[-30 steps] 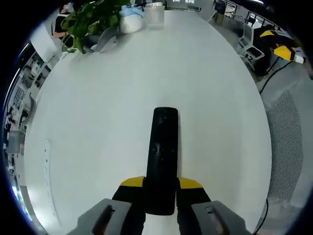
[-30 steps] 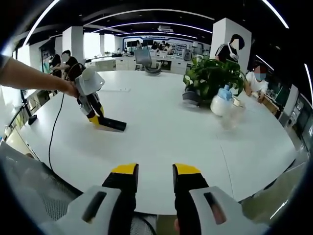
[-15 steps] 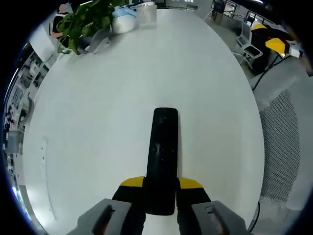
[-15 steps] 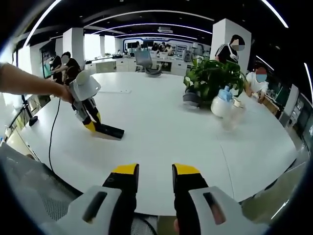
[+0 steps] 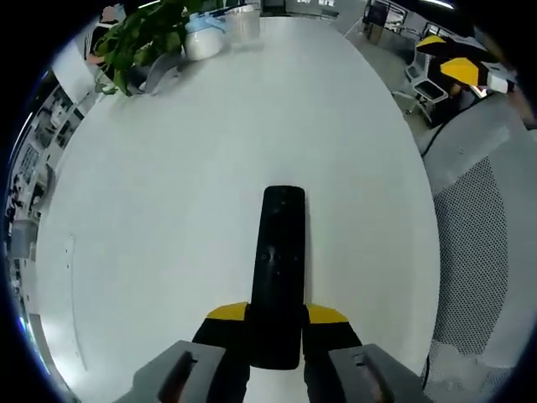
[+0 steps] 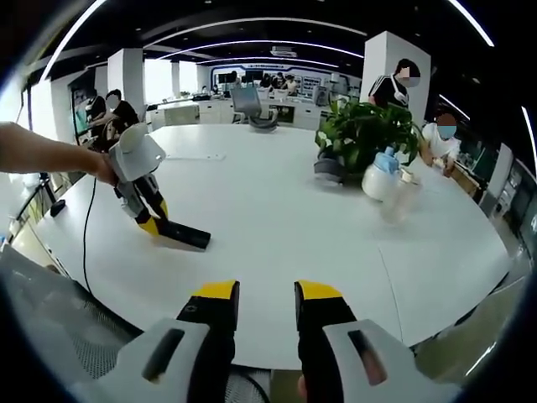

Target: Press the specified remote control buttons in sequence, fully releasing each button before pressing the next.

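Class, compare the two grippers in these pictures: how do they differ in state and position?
The left gripper is shut on the black remote control, holding it at the white table; the right gripper is open and holds nothing, back off the table's edge. Both have yellow-tipped jaws.

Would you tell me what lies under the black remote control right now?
The remote control lies over the bare white table, its near end clamped in the left tool. Whether it rests on the table or hangs just above it cannot be told; its underside is hidden.
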### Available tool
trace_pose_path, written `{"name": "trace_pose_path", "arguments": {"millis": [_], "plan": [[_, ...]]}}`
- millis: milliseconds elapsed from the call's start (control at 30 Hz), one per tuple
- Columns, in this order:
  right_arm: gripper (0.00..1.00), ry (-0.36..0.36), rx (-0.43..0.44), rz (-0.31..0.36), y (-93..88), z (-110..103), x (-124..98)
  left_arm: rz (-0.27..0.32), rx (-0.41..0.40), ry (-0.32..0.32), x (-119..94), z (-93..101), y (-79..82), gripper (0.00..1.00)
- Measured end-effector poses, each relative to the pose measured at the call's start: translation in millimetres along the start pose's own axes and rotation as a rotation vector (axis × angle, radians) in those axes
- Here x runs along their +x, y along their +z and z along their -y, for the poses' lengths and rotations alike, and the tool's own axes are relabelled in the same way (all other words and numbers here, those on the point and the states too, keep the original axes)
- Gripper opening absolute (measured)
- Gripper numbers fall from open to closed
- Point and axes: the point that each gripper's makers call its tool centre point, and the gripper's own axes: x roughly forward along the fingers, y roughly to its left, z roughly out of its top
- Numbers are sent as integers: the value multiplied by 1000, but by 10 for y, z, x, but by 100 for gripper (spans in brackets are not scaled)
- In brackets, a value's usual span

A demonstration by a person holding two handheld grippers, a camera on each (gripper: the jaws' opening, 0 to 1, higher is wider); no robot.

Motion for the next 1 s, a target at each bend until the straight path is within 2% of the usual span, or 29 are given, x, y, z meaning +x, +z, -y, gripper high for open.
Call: {"name": "trace_pose_path", "arguments": {"millis": [1000], "plan": [[26,12,14,16,18,-10,-22,-3,-4,-46,61,632,-177,22]]}}
